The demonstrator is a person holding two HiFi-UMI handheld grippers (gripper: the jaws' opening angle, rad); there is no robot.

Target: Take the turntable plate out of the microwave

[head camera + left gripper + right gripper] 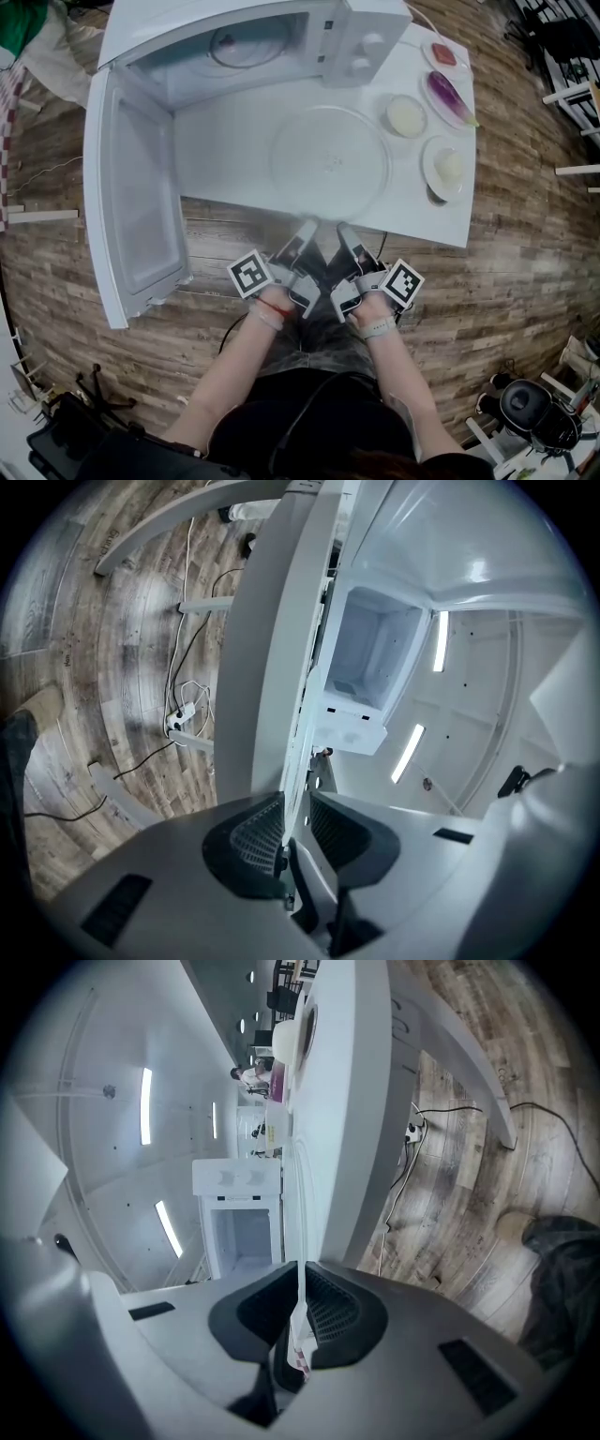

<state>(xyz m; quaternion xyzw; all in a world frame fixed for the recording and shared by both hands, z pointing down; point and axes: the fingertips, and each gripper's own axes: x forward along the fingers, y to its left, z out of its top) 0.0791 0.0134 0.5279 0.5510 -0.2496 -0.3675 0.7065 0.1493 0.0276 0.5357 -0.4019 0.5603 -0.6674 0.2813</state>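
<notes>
On the table [230, 155], left claw [307, 229] and right claw [343, 229] grip turntable plate [328, 159] rim.

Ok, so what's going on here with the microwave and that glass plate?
A person holds a gripper in each hand. The left gripper and the right gripper are both shut on the near rim of the glass turntable plate. The plate is already out of the microwave, whose door stands open. It lies flat over the white table in front; whether it rests there is unclear. Small dishes of food sit to the right.
</notes>
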